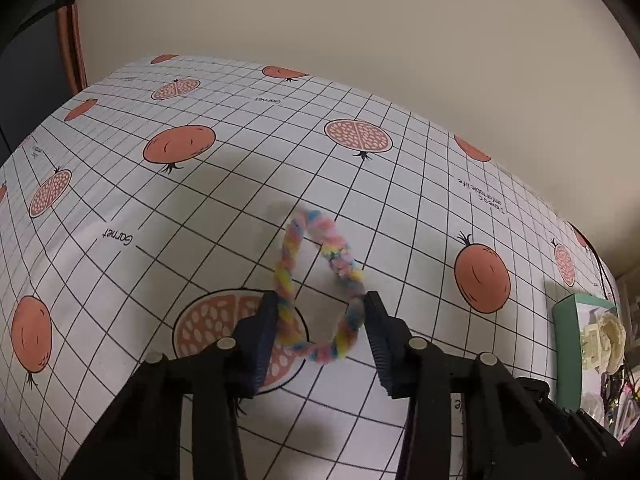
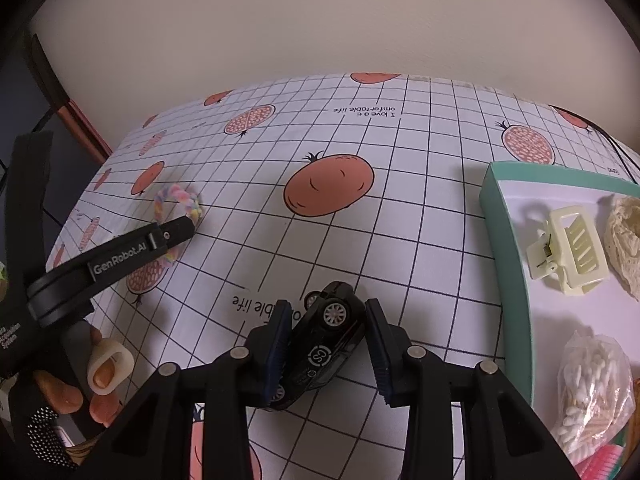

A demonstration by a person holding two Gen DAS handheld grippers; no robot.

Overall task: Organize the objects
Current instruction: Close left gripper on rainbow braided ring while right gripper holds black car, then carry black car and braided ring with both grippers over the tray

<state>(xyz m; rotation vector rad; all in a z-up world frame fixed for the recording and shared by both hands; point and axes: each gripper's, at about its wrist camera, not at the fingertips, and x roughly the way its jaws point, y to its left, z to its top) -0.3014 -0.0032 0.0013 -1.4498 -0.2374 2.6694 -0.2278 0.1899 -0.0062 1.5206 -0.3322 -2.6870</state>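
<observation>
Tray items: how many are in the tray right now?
4 in view: a hair clip and lace piece at the far end, a swab bag nearer, something pink at the edge. More may be cut off.

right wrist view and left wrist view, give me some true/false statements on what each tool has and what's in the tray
1. The right tool has a black toy car between its fingers. True.
2. The toy car stands level on its wheels. False: it is tipped, a wheel facing up.
3. The left tool brackets a pastel chenille ring. True.
4. The teal tray holds a red hair clip. False: the hair clip is pale yellow.
5. A bag of cotton swabs lies in the tray. True.
</observation>
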